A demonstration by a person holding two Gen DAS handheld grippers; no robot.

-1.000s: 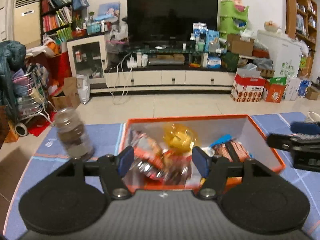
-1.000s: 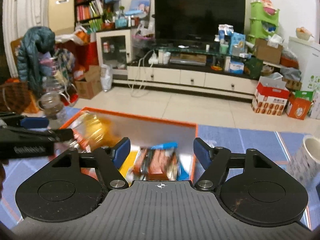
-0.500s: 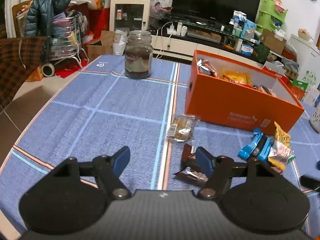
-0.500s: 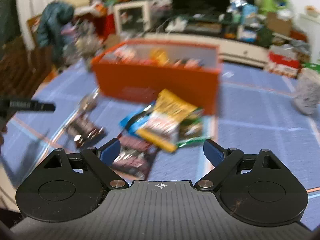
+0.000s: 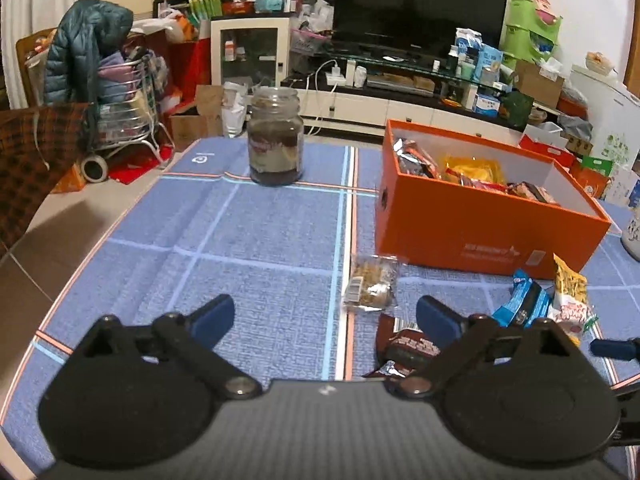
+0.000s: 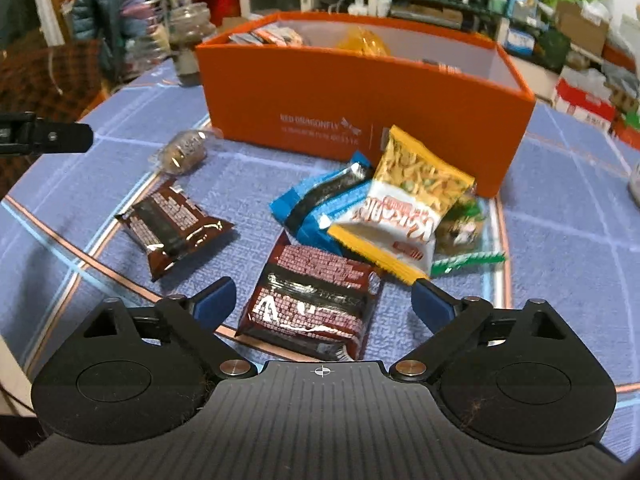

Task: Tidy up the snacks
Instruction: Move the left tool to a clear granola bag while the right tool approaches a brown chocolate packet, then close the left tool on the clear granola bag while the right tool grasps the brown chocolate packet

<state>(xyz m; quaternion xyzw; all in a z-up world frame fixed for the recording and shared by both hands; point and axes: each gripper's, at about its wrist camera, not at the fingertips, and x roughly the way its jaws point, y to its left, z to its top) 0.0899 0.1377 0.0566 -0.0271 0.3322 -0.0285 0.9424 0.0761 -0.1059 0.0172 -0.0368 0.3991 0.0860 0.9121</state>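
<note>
An orange box (image 5: pixel 480 232) (image 6: pixel 360 96) holding several snack packs stands on the blue tablecloth. Loose snacks lie in front of it: a clear cookie pack (image 5: pixel 370 288) (image 6: pixel 182 152), two brown packs (image 6: pixel 316 300) (image 6: pixel 170 224), a blue pack (image 6: pixel 320 204), a yellow-white pack (image 6: pixel 408 208) and a green pack (image 6: pixel 460 236). My left gripper (image 5: pixel 326 318) is open and empty, low over the cloth, left of the snacks. My right gripper (image 6: pixel 322 300) is open and empty, its jaws either side of the nearer brown pack.
A glass jar (image 5: pixel 275 140) with dark contents stands at the far left of the table. A white mug (image 5: pixel 634 232) sits at the right edge. Beyond the table are a chair with a jacket (image 5: pixel 88 52), a TV stand (image 5: pixel 400 92) and cardboard boxes (image 5: pixel 536 84).
Both grippers have pulled back from above the box and dropped low in front of it. Both have opened wider. The right one has closed in on the loose snacks.
</note>
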